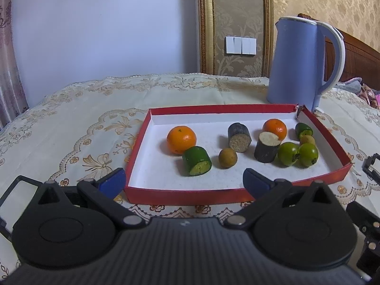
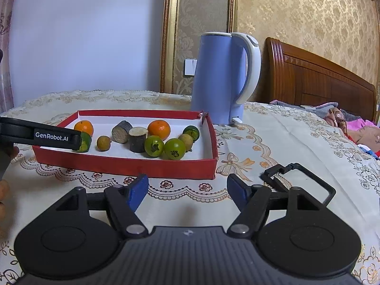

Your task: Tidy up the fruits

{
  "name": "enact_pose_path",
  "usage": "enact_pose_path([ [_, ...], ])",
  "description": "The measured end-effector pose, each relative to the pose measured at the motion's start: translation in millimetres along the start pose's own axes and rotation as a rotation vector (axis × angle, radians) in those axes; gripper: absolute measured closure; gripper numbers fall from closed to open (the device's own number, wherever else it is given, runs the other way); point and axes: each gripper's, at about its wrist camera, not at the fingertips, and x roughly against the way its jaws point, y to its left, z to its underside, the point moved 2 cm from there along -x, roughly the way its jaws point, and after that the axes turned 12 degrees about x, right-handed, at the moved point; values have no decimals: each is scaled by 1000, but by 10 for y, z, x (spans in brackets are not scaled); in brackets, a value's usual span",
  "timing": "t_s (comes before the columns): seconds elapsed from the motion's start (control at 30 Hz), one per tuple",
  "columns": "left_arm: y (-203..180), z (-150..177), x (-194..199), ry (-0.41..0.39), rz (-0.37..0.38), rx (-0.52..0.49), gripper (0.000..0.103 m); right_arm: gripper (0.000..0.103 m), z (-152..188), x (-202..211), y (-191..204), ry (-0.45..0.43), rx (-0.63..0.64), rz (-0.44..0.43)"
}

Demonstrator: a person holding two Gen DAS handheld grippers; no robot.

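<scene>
While both tongs (image 1: pixel 184 181) (image 2: pixel 187 190) gape empty, a kettle (image 1: pixel 296 64) stands behind the tray (image 1: pixel 185 196).

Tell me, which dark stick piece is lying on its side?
The far-left dark piece lies on its side, pale cut end facing forward. The other dark piece stands upright, cut end up, beside the green fruits.

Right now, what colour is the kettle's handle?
White, on the blue kettle; clearest in the right wrist view.

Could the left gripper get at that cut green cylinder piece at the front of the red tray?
Probably yes. The left gripper hangs open at the red cardboard tray's low front wall, and the cut green cylinder piece lies just past it with bare tray floor in front; only the big orange touches it behind.
</scene>
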Motion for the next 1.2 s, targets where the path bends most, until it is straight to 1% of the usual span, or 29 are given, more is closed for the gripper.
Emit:
enact_pose_path([
  [0.6,2,42,17,-8,-15,-21,0,30,2,-26,19,-1,8,-6],
  [0.83,-25,61,48,-8,-4,-43,0,30,2,-19,21,-2,10,-8],
  [1.2,-18,56,56,-3,1,-38,0,30,-33,-57,61,4,17,-7],
])
